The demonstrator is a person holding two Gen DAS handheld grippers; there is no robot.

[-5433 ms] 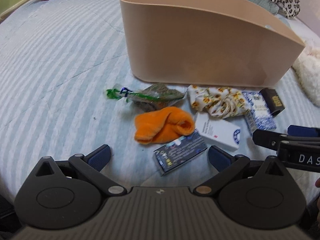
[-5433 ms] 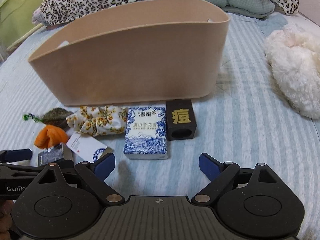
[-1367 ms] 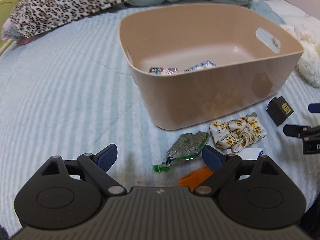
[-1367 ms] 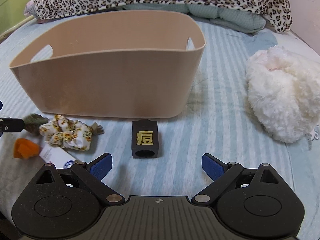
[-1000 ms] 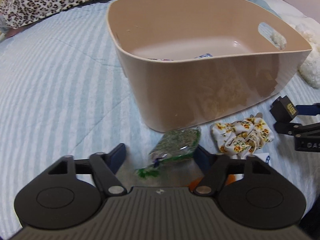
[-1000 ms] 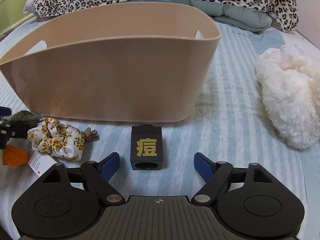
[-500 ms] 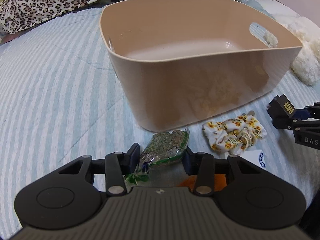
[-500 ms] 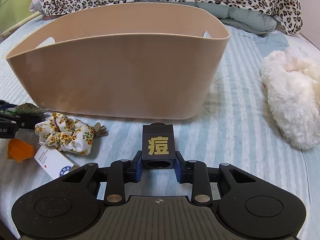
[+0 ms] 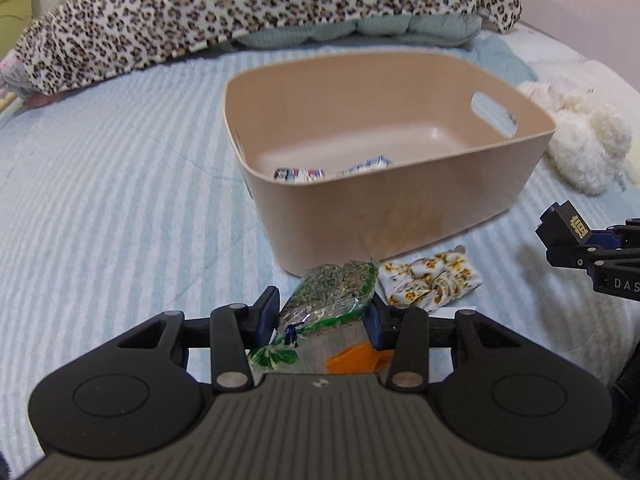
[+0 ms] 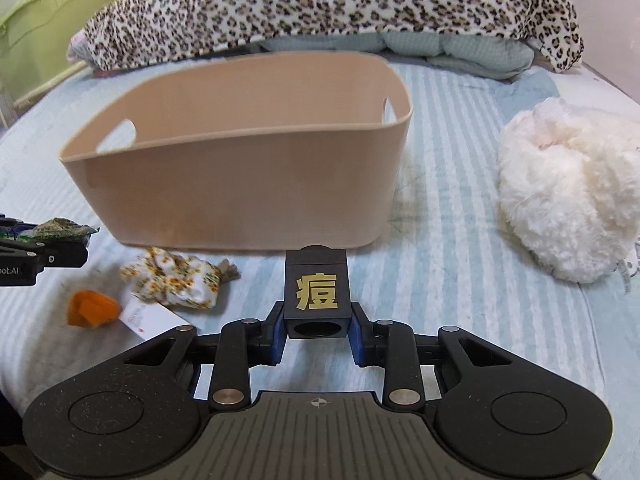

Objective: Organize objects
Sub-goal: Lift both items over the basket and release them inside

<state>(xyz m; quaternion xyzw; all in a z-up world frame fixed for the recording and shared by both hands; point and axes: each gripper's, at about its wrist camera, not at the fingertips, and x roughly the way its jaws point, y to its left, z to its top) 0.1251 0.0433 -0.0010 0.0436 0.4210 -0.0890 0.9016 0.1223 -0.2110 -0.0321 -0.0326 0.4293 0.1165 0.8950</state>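
My left gripper (image 9: 322, 314) is shut on a clear bag of green dried herbs (image 9: 332, 292) and holds it above the bed, in front of the beige bin (image 9: 400, 204). My right gripper (image 10: 316, 330) is shut on a small black box with a gold character (image 10: 316, 292), lifted off the bed in front of the bin (image 10: 240, 184). The black box also shows at the right of the left wrist view (image 9: 566, 226). Two printed packets (image 9: 332, 170) lie inside the bin. A floral scrunchie (image 10: 174, 280), an orange cloth (image 10: 90, 308) and a white card box (image 10: 150, 318) lie on the bed.
The bed has a pale blue striped cover (image 9: 100, 200). A fluffy white plush (image 10: 568, 200) lies right of the bin. A leopard-print blanket (image 10: 320, 4) is heaped behind it. A green cabinet (image 10: 44, 8) stands at far left.
Both grippers have closed on their objects and lifted them: the left with the herb bag, the right with the black box. Both views now look down more on the bin.
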